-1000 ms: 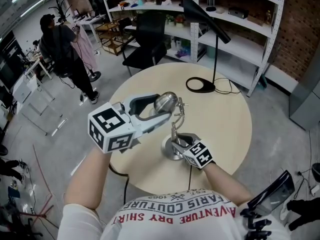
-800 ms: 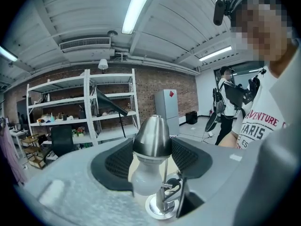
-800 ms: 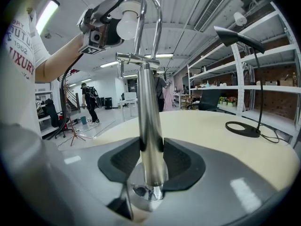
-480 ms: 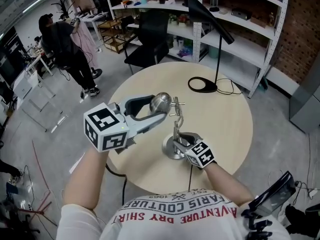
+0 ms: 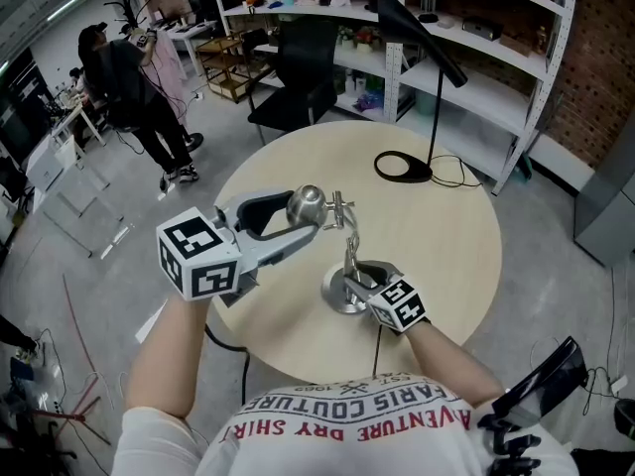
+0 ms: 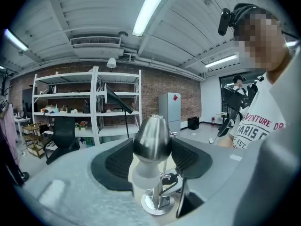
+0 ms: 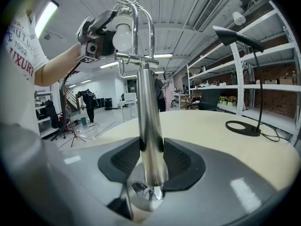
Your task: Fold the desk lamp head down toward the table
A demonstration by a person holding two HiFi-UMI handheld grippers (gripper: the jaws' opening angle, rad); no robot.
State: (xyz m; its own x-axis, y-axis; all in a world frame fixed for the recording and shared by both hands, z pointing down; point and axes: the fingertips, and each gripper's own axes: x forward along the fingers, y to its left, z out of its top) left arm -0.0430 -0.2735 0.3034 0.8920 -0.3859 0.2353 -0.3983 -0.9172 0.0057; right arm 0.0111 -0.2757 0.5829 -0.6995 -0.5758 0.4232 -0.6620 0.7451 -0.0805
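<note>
Moved: the lamp head [image 5: 306,204] and the left gripper [image 5: 310,212] clasping it have swung over to the left in the head view since a second ago, and the gripper's marker cube sits lower and further left with them; the right gripper [image 5: 359,274] has kept its place.
Lamp head: a polished steel, egg-shaped shade [image 6: 151,136], up at the top of the stem in a chrome wire yoke, well above the tabletop (not down by the table yet). The white bulb [image 7: 123,36] shows in the right gripper view.
Left gripper: its jaws stand wide but are closed on the lamp head, one black ribbed pad [image 6: 120,161] pressed to each side of the shade.
Lamp stem: a chrome tube [image 7: 149,126], upright, rising from the base to the yoke.
Right gripper: low on the stem, just above the base, jaws [image 7: 151,161] closed round the tube with a pad touching it on either side.
Lamp base: a round chrome foot [image 5: 337,296] standing on the table, on the near side, close to the person holding the grippers.
Table: round, pale wood top [image 5: 451,241].
Black lamp: a second one, at the far edge of the table, with a ring-shaped base [image 5: 402,169], a thin upright pole and a slanted dark head; its cord trails beside it.
Behind the table: white shelving [image 5: 476,62] against a brick wall, and a black chair [image 5: 293,82].
Far left: a person [image 5: 129,92] in dark clothes stands well away on the grey floor.
</note>
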